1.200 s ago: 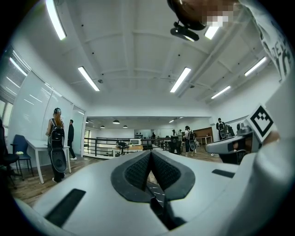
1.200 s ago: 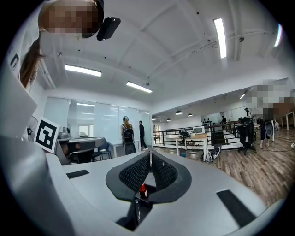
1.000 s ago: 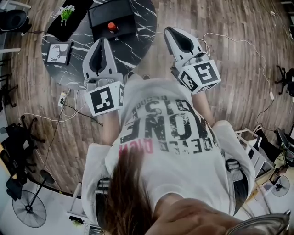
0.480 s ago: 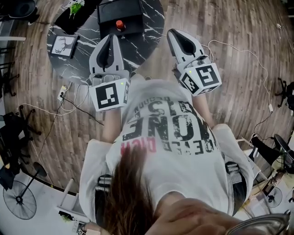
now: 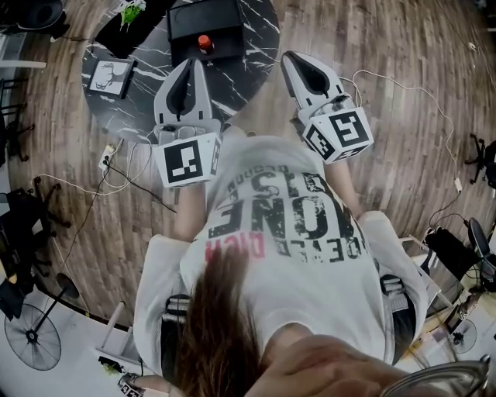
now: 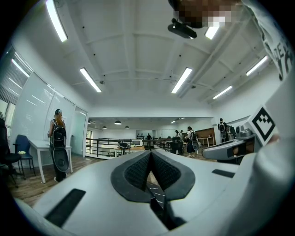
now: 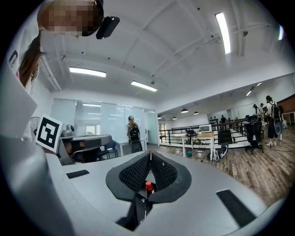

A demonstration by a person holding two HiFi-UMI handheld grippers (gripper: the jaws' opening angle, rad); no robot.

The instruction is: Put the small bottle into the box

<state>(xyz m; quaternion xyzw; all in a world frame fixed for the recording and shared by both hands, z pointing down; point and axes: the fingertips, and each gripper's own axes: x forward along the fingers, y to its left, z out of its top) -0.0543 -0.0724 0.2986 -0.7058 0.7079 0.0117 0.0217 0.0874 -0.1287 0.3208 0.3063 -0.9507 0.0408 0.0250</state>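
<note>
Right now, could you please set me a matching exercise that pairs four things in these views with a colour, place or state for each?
Things:
1. cap of the small bottle
2. plant
3. left gripper
4. fan

Colour, place or state:
a. on the floor
b. shut
c. red
d. green

Pairs: 1-c, 2-d, 3-b, 4-a.
</note>
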